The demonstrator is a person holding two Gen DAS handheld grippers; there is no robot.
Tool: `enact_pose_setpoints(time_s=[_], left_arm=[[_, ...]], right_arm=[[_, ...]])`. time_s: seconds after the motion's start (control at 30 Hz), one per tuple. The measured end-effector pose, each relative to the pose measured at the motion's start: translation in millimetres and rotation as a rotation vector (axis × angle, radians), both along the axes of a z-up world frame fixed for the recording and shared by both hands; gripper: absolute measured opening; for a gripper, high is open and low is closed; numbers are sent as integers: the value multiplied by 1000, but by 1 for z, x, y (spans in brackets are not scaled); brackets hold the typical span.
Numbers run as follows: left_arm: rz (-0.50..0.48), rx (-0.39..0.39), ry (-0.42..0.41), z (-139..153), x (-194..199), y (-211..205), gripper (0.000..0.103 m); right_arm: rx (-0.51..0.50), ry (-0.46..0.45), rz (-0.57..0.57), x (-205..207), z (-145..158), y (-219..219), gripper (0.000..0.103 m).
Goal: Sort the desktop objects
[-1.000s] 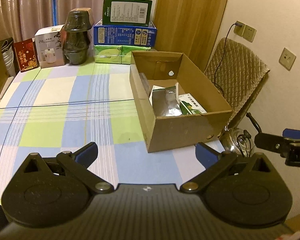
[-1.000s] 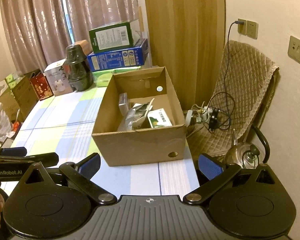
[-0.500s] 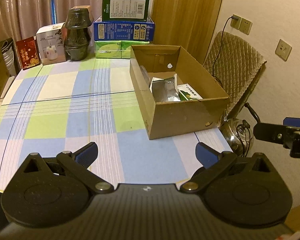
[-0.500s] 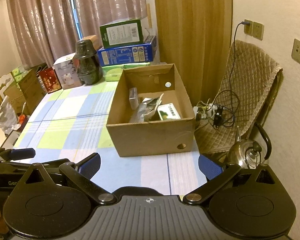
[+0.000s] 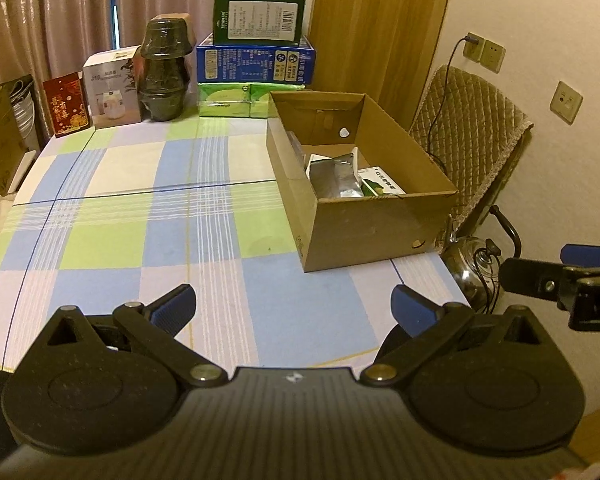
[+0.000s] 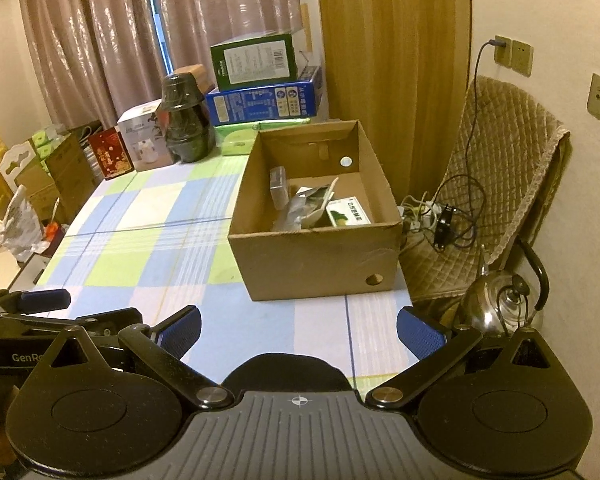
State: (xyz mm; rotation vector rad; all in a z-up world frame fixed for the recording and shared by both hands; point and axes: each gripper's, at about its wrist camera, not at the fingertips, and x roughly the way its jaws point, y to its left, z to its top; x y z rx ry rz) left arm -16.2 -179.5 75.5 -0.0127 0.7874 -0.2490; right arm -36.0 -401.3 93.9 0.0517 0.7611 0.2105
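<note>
My left claw (image 5: 293,305) and right claw (image 6: 298,326) hang wide and empty; the cardboard box (image 6: 316,256) holds the packets, leaving the tabletop (image 5: 140,220) bare, sorting seemingly finished.

Pale curtains (image 6: 100,40) are hanging across the window at the back; a wooden panel (image 5: 376,28) is standing beside them; a quilted chair (image 6: 504,184) is sitting against the cream wall (image 5: 540,20); a cable is running up to a wall socket (image 6: 502,50); warm light is tinting everything yellow.
</note>
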Motion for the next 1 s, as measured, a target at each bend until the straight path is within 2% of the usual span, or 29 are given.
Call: enact_pose_setpoints(time_s=[1.0], left_arm=[[50, 19, 33, -9, 3, 13, 102]], right_arm=[[18, 25, 13, 8, -8, 10, 101]])
